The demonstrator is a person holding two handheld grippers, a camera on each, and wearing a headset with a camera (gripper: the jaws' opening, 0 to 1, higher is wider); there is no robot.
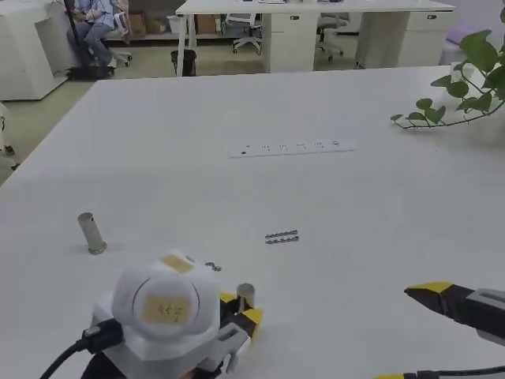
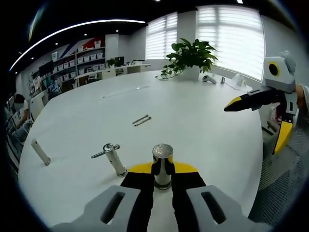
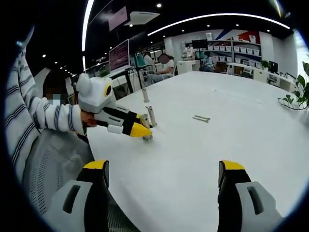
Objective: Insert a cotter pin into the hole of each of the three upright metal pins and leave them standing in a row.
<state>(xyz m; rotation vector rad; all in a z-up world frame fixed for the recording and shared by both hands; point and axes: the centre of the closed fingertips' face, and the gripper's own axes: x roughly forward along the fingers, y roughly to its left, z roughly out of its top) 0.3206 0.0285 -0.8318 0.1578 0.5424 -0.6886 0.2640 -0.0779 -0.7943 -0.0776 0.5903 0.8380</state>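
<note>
My left gripper is shut on an upright metal pin that stands on the white table. Just left of it stands a second pin with a cotter pin through its head; in the head view only its top peeks past the gripper. A third bare pin stands far to the left. Two loose cotter pins lie side by side mid-table. My right gripper hovers open and empty to the right.
A white power strip lies farther back on the table. Plant leaves reach in at the far right. The right gripper view shows a striped sleeve behind the left gripper. Desks and chairs stand beyond the table.
</note>
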